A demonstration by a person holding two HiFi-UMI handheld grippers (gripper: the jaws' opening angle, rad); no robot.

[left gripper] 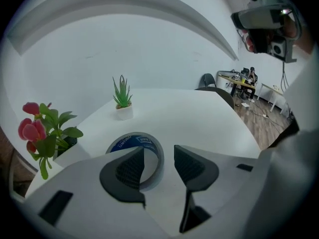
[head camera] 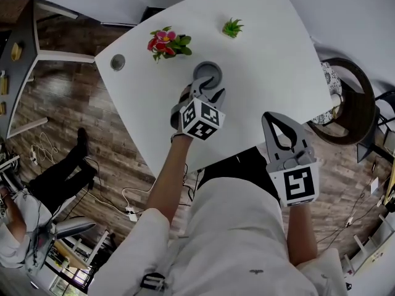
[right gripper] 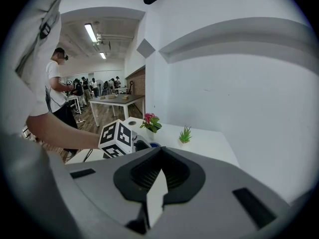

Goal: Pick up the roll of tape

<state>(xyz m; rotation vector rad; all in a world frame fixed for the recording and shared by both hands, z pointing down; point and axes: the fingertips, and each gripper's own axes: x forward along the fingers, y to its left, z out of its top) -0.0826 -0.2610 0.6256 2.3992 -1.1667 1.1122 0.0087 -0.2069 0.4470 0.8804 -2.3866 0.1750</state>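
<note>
Closest to the head camera, the right tool [head camera: 276, 121] is hanging by the person's hip off the near edge of the white surface [head camera: 271, 60]. Its dark pads are pressing together on nothing, and it is sitting well apart from the task.

Further out, the left tool [head camera: 208, 93] is reaching over the surface with its jaws spread. The grey roll of tape with a blue printed face [head camera: 197, 73] is lying flat just ahead of it, hole facing up, so it is offering no long axis, only a ring wall.

Seen along the left tool [left gripper: 158, 153], the roll of tape [left gripper: 127, 142] is sitting slightly left of centre. The left jaw is covering the hole while the right jaw is standing outside the ring, so the near-right wall is showing in the gap. That straddle looks like what a pinch would turn on, and the left arm is clearly the nearer one.

The left jaw is hiding the roll's near rim. I cannot tell whether either pad is touching the tape or the surface. Beyond the roll, a pink-flowered plant [head camera: 165, 44] and a small spiky green plant in a white pot [head camera: 232, 28] are standing clear.
</note>
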